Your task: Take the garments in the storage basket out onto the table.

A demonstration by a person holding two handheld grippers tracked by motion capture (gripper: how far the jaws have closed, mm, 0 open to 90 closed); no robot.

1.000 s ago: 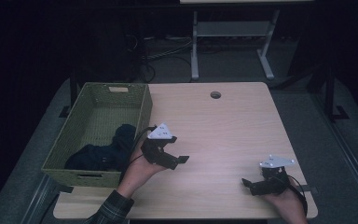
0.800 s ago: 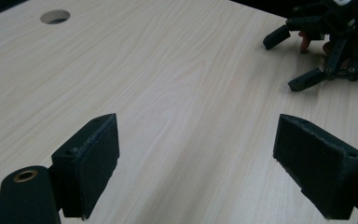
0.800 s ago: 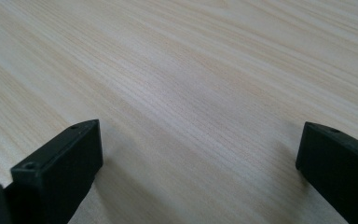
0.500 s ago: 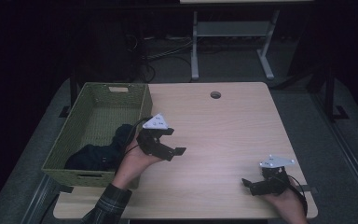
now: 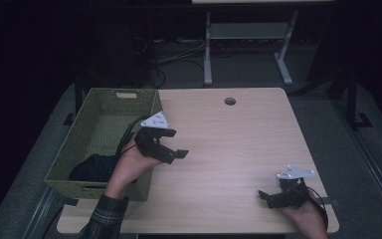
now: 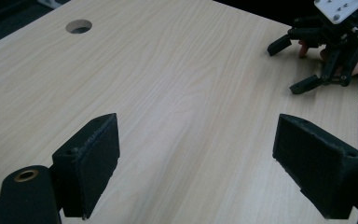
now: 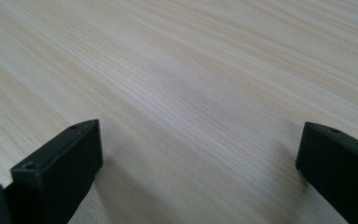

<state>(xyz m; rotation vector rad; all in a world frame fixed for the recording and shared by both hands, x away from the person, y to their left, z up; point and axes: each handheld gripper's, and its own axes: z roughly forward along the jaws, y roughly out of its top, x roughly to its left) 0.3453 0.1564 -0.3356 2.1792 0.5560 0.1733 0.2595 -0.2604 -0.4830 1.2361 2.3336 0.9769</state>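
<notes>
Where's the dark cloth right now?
In the high view, the dark cloth lies inside the green woven basket at the table's left edge, bunched in its near end. It sits just left of the left gripper, whose jaws are open over the tabletop.

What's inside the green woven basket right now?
The green woven basket holds a dark bundle of cloth at its near end; the rest shows bare floor. The person's left hand covers part of the bundle.
</notes>
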